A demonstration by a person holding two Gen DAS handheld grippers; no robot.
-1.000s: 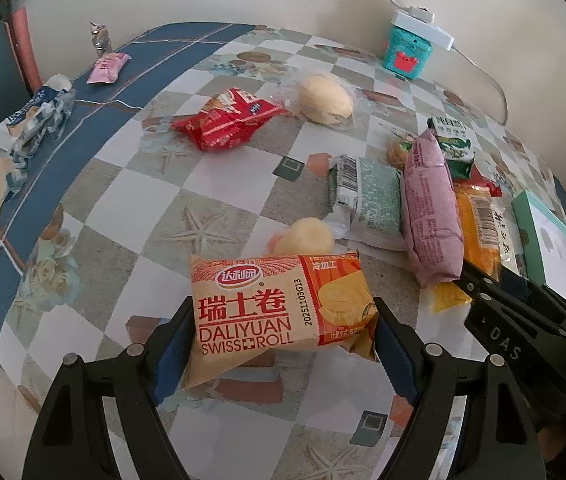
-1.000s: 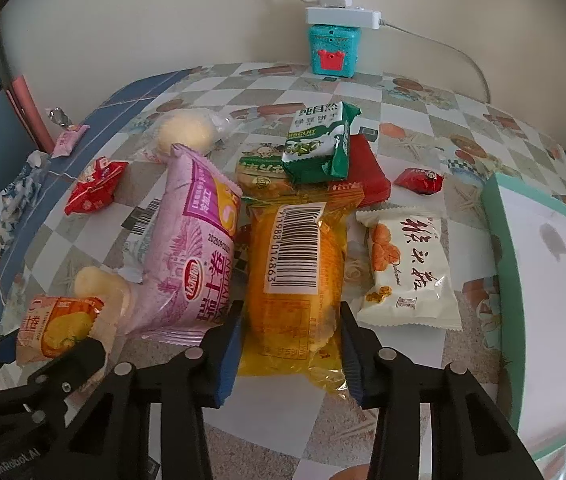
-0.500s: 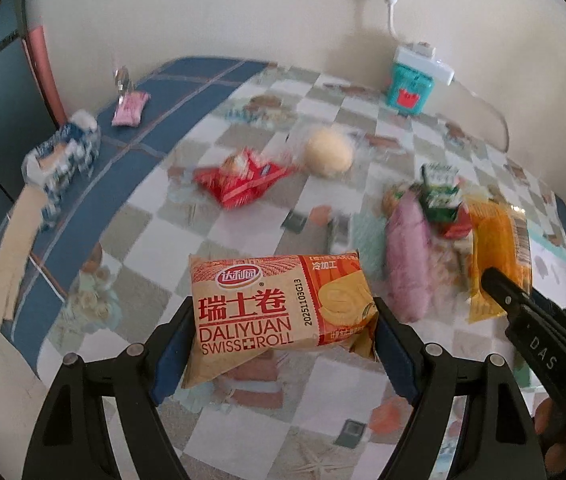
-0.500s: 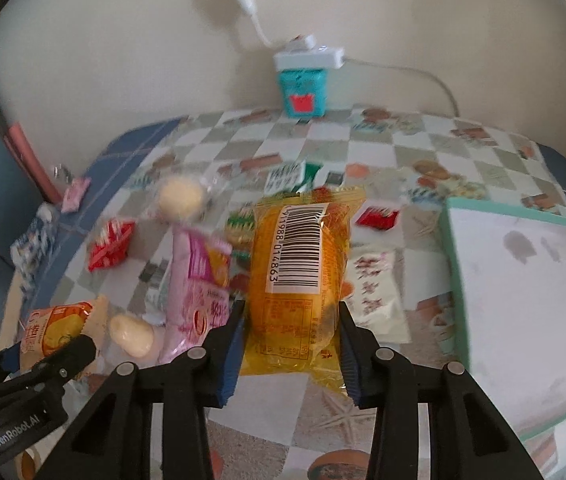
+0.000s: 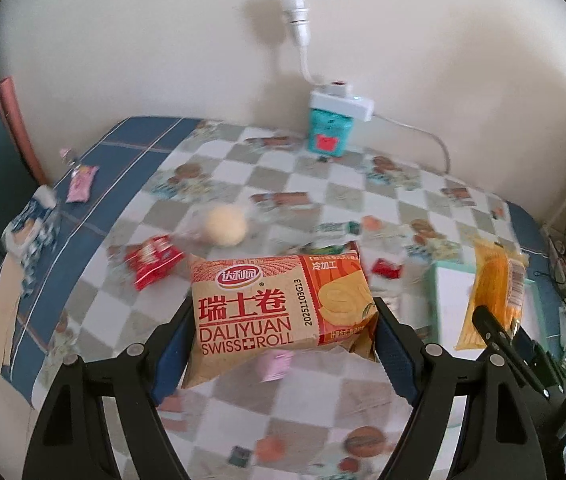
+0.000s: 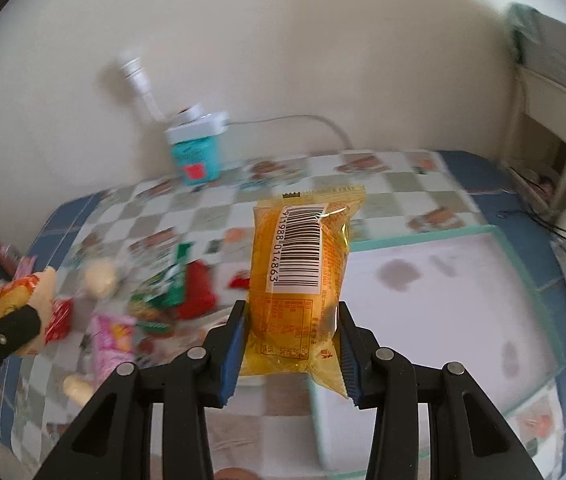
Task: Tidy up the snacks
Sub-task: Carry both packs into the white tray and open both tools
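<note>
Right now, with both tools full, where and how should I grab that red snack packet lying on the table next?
Probably take the red snack packet across its narrow middle, coming straight down from above: it lies flat on the table with bare cloth around it. Blur hides its seams.

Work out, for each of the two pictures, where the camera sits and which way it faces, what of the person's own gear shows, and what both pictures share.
Left wrist: sits on the left gripper, looking forward and down across the checked table toward the wall; its fingers clamp the Swiss roll pack.
Right wrist: sits on the right gripper, facing the same wall; its fingers clamp the yellow barcode pack over the white tray.
Shared: the teal box, the tray, both held packs, and each view catches the other gripper at its edge.
</note>
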